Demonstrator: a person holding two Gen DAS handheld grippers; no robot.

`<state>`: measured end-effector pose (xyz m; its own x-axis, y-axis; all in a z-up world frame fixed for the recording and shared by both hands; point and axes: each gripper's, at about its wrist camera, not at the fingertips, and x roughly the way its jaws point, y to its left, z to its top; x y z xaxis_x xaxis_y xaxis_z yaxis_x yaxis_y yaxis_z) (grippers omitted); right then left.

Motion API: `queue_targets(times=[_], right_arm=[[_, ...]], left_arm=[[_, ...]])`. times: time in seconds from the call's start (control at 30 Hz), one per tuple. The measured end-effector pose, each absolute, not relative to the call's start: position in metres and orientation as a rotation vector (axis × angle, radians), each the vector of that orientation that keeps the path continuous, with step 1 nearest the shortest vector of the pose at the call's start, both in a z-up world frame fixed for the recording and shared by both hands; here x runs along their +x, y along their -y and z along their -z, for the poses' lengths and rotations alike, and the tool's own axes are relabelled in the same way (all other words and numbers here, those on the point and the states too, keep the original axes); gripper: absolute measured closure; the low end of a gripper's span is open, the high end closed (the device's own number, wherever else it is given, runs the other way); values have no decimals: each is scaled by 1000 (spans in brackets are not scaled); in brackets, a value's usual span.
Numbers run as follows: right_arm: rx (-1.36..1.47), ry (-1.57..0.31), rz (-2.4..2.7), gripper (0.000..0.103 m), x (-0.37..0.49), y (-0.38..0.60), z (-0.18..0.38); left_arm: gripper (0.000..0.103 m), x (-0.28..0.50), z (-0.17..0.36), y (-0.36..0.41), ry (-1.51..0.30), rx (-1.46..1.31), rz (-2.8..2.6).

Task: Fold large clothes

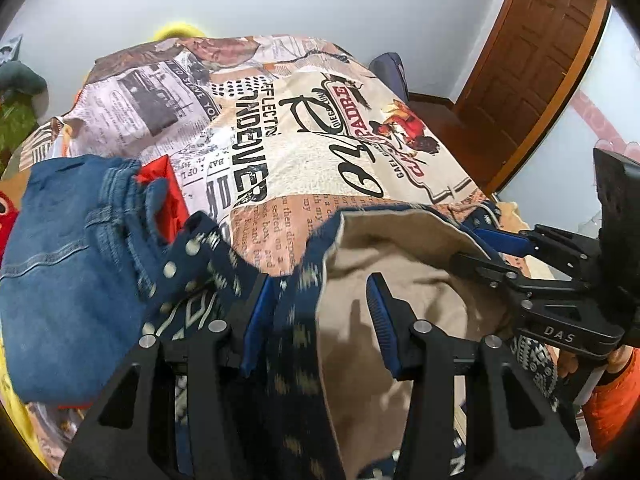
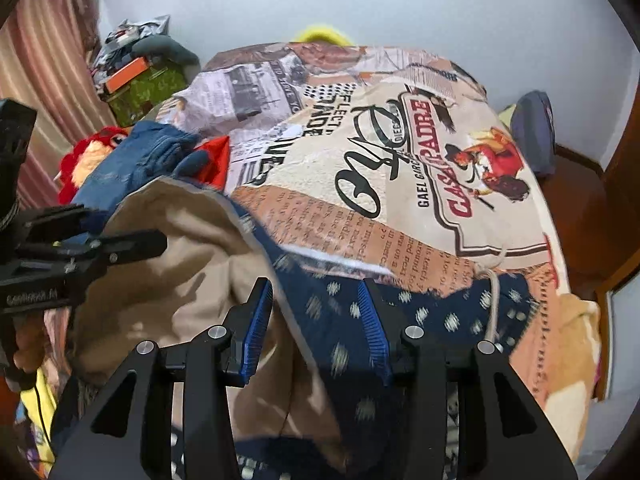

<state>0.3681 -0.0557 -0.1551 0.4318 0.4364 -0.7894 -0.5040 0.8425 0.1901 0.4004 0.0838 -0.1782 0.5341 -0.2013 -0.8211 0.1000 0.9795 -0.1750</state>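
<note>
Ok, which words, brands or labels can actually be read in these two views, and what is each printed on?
"CASA PADRE" – red lettering on the printed bedspread.
"GAEL GARC…" – bedspread, cut off.
"DIEG…" – bedspread, partial.
"DAS" – body of the right gripper.
Newspaper-style columns on the bedspread: too small and blurred.
Patterned garment: no text.

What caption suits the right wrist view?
Open right gripper above a navy patterned garment with beige lining, on a printed bedspread.

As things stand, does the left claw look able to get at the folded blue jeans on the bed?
Probably yes. The blue jeans lie uncovered just beside the left claw, whose jaws stand open over the navy patterned garment. Only that garment's dotted edge lies between them, and it looks easy to pass over.
</note>
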Motion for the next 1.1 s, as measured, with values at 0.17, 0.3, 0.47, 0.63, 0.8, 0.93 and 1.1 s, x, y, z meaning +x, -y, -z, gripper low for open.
queue_targets(times=[0.17,0.3,0.47,0.63,0.8,0.93,1.1], right_arm=[[42,-1010,-603,70,392,58,171],[105,-1022,-628,94,392,64,170],[58,-932,-652,95,358,83,137],[49,-912,-662,95,310,117,114],[21,-947,-627,95,274,138,118],[15,-993,-585,95,254,145,136],[39,-1049,-563,91,235,149,156]], left_arm=[[84,422,189,-81,-1010,-138,208],[95,423,187,-79,-1015,-224,291],[96,398,160,-63,-971,-285,443],[96,355,133,-26,-957,-191,543],[96,307,133,2,-977,-105,567],[96,279,158,15,-1039,-55,539],[91,254,196,22,-1109,15,513]])
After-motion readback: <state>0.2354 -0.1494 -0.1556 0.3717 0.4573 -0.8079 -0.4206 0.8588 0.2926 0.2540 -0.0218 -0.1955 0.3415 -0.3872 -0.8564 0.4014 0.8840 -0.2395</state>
